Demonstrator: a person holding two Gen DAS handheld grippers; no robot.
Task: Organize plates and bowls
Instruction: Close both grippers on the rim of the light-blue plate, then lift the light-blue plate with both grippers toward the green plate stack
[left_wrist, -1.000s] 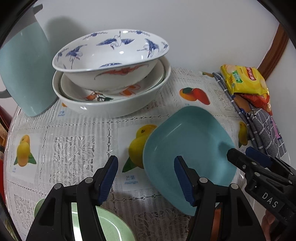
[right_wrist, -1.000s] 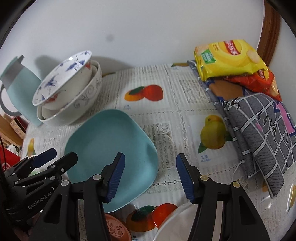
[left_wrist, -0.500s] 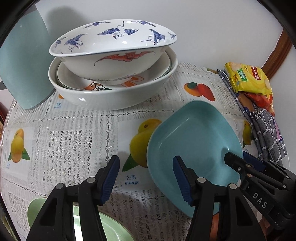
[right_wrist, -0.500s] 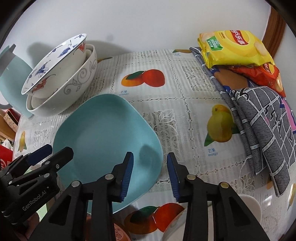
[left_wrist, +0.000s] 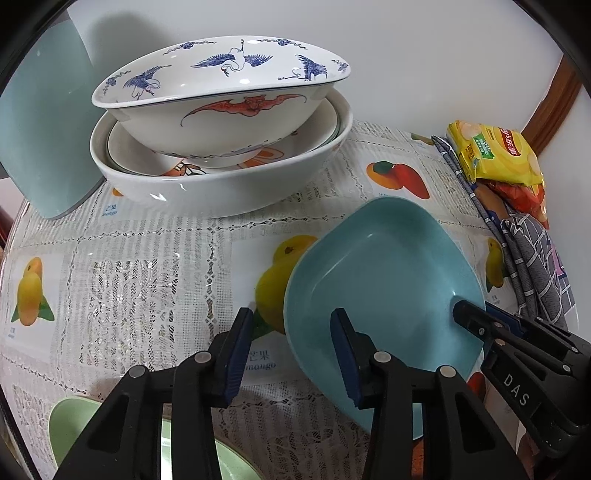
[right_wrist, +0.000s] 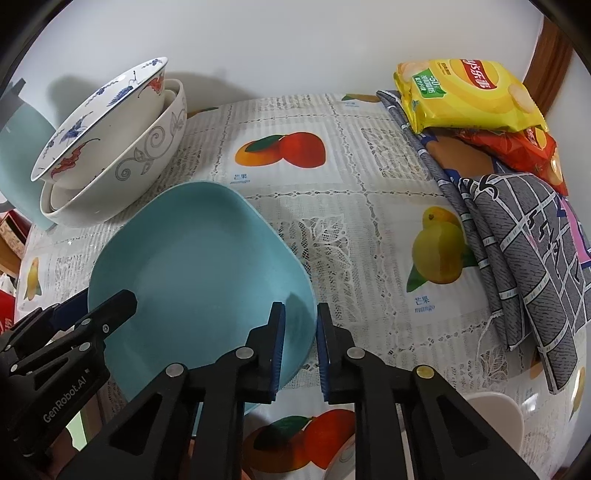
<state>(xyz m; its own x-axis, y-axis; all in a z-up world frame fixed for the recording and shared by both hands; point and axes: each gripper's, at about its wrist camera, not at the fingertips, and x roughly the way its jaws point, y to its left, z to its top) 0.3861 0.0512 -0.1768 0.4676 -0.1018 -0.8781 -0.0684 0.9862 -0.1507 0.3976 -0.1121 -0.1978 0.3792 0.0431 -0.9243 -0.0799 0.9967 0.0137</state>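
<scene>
Three nested bowls (left_wrist: 221, 147) stand at the table's far left corner, beside a pale blue jug (left_wrist: 44, 125); the top bowl, painted with blue cranes, sits tilted in the stack. Nearer the front edge of the table (left_wrist: 147, 258), a green plate (left_wrist: 74, 424) lies partly hidden under the left claw (left_wrist: 291, 354). That claw is wide open and holds nothing; its right finger is over the left rim of the teal plate (right_wrist: 192, 273). The teal plate sits at the middle of the table, right of the bowls; whether it rests flat or is raised cannot be determined. The right claw (right_wrist: 300, 350) is narrowed onto the plate's near right rim, one finger inside and one outside. Along the right edge lie a folded grey cloth (right_wrist: 524, 236) and, behind it, a yellow snack bag (right_wrist: 465, 96).
</scene>
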